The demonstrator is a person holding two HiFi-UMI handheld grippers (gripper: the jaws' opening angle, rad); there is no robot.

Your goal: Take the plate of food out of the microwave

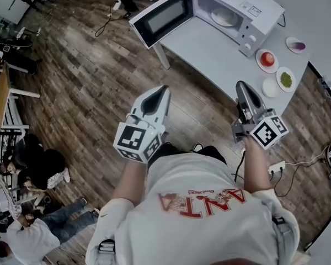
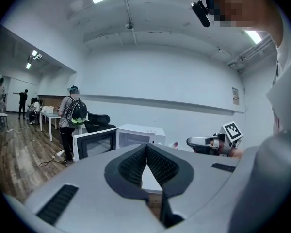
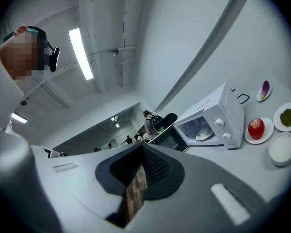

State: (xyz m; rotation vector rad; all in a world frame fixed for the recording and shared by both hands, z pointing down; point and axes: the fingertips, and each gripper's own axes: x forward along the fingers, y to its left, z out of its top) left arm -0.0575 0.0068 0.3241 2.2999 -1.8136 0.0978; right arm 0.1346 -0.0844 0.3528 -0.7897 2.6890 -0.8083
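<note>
The white microwave [image 1: 231,7] stands on the grey table [image 1: 209,51] with its door [image 1: 163,16] swung wide open. Inside it lies a pale plate of food [image 1: 224,17], also visible as the plate of food [image 3: 204,134] in the right gripper view. My left gripper [image 1: 164,89] is over the wooden floor, short of the table, shut and empty. My right gripper [image 1: 241,85] is near the table's front edge, also shut with nothing in it. In the left gripper view the jaws of the left gripper [image 2: 146,147] meet, with the microwave [image 2: 136,136] ahead and the right gripper [image 2: 191,141] to the side.
Right of the microwave sit a plate with a red apple [image 1: 267,59], a dish of green food [image 1: 286,79], a small white bowl [image 1: 270,88] and a dish with a purple piece [image 1: 296,46]. People stand and sit at the left [image 1: 22,236]. Cables [image 1: 298,167] lie on the floor.
</note>
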